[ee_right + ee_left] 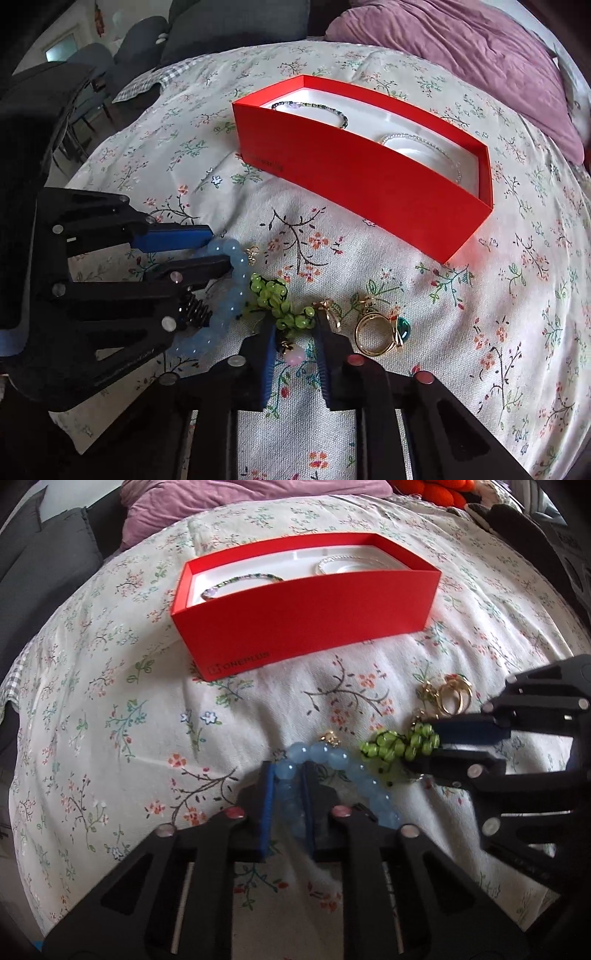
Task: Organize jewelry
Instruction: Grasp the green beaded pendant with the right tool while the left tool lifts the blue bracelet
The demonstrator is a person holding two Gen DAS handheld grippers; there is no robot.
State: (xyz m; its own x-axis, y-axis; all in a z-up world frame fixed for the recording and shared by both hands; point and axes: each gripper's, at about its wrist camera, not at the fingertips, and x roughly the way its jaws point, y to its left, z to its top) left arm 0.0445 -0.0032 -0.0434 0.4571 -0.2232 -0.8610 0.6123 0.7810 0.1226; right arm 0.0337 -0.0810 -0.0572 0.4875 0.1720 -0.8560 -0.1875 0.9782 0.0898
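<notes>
A red box (306, 627) (369, 184) stands on the floral bedspread with a dark beaded bracelet (240, 583) (314, 109) and a pearl bracelet (343, 559) (424, 142) inside. My left gripper (288, 771) (218, 251) is shut on a pale blue bead bracelet (332, 764) (232, 291) lying on the spread. My right gripper (295, 321) (428, 744) straddles a green bead piece (402, 744) (277, 302), its jaws close around it. Gold rings (450, 698) (376, 332), one with a green stone, lie to the right.
A purple duvet (461, 48) lies bunched behind the box. Grey cushions (37, 565) sit at the far left. Orange items (436, 489) sit at the far right corner. A small gold charm (330, 738) lies by the blue bracelet.
</notes>
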